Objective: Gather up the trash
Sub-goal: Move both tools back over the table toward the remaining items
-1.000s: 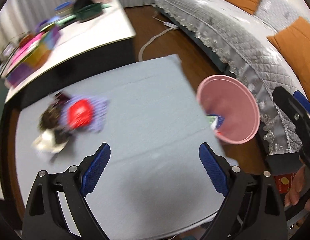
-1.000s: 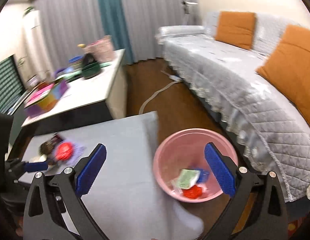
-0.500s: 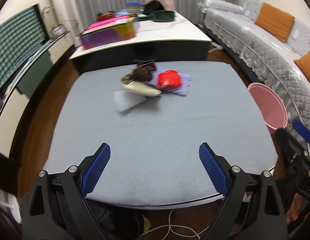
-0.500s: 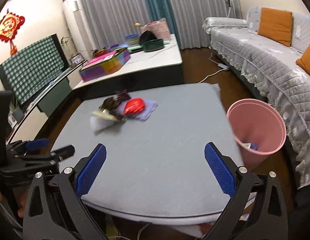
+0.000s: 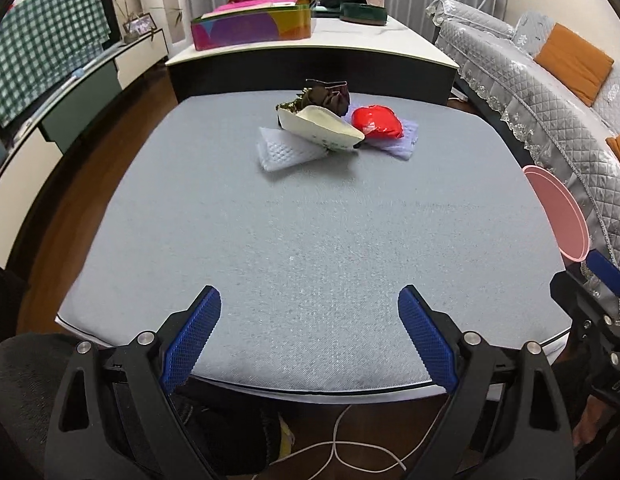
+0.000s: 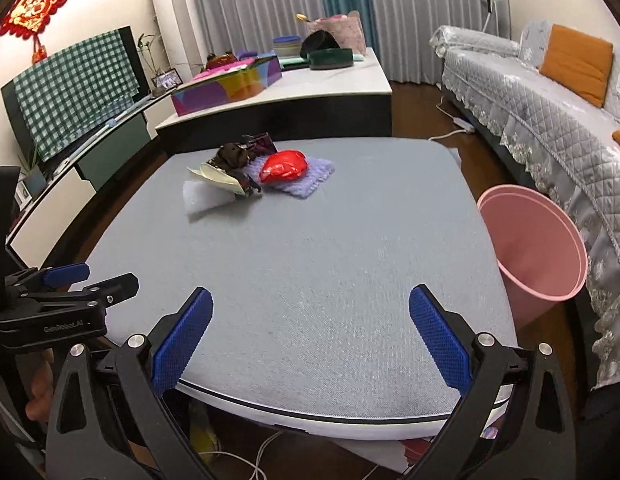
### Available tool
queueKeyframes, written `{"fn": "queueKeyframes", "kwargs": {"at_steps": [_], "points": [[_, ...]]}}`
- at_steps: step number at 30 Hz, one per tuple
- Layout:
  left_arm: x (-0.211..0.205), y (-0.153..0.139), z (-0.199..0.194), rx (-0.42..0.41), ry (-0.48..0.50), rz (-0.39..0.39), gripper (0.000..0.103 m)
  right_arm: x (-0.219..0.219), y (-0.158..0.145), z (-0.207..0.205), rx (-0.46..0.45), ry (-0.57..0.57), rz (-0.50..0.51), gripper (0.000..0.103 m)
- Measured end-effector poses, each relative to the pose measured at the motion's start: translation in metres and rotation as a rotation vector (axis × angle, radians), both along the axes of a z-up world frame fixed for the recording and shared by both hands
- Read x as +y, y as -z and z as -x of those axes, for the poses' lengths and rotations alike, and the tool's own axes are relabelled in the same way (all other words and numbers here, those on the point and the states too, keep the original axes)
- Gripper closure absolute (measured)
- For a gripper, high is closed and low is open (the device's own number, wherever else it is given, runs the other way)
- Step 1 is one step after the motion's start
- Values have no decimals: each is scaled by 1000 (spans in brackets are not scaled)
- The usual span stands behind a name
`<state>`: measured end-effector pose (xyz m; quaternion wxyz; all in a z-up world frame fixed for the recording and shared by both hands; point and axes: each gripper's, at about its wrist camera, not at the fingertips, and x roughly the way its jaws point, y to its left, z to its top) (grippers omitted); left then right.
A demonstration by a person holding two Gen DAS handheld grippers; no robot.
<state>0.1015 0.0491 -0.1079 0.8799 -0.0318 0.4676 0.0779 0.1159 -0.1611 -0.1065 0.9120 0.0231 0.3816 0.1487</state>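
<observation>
A heap of trash lies at the far middle of the grey table [image 5: 310,248] [image 6: 310,264]: a red wrapper [image 5: 377,121] [image 6: 284,165] on a lilac foam sheet [image 5: 404,142] [image 6: 306,178], a cream packet [image 5: 330,128] [image 6: 218,176], a white foam piece [image 5: 288,152] [image 6: 204,196] and dark crumpled wrappers [image 5: 326,98] [image 6: 234,154]. A pink bin [image 5: 558,216] [image 6: 538,256] stands off the table's right edge. My left gripper [image 5: 310,340] hangs open over the near edge. My right gripper [image 6: 312,340] is open there too. Both are far from the heap.
A white counter [image 5: 350,40] behind the table carries a colourful box [image 5: 250,30] and bowls. A grey quilted sofa [image 6: 550,120] with orange cushions runs along the right. A cabinet [image 6: 70,168] lines the left wall. Cables [image 5: 350,448] lie on the floor below.
Both grippers have swung from over the pink bin back to the table's near edge, facing the heap. Both stay open.
</observation>
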Motion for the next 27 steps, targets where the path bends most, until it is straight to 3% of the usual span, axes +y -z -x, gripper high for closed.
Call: {"fn": "queueKeyframes", "kwargs": {"at_steps": [19,27], "points": [[12,11,-14,56,-28,49,16,11,11,-12,37,-12,16,6],[38,-18,-42,30,-63,3,16,24,-12,-33,-24,-40,46,6]]}}
